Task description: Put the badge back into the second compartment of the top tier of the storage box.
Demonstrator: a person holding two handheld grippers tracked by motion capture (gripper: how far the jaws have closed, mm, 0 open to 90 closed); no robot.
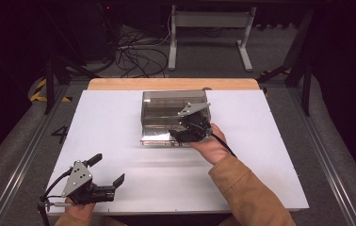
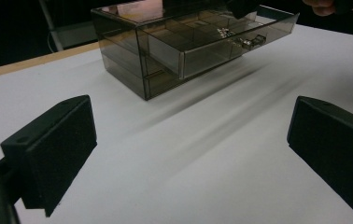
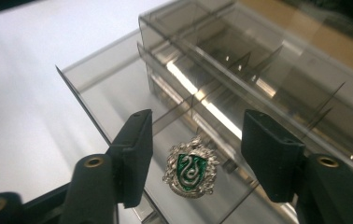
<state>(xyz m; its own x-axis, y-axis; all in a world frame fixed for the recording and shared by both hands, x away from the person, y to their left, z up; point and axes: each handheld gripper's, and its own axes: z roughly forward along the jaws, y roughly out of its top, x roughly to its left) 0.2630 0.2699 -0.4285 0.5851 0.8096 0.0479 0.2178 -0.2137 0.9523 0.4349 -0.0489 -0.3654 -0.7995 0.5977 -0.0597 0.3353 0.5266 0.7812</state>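
The right gripper (image 3: pixel 195 156) is partly open over the badge (image 3: pixel 191 167), not touching it, low in the drawer (image 3: pixel 95 93). The left gripper (image 2: pixel 191 154) is wide open.

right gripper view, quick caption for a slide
Open right gripper above a green-and-silver crest badge lying in the smoky plastic organiser's open drawer.

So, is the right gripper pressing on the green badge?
No, the right gripper stands open, and the green badge lies free in the open drawer between its pads.
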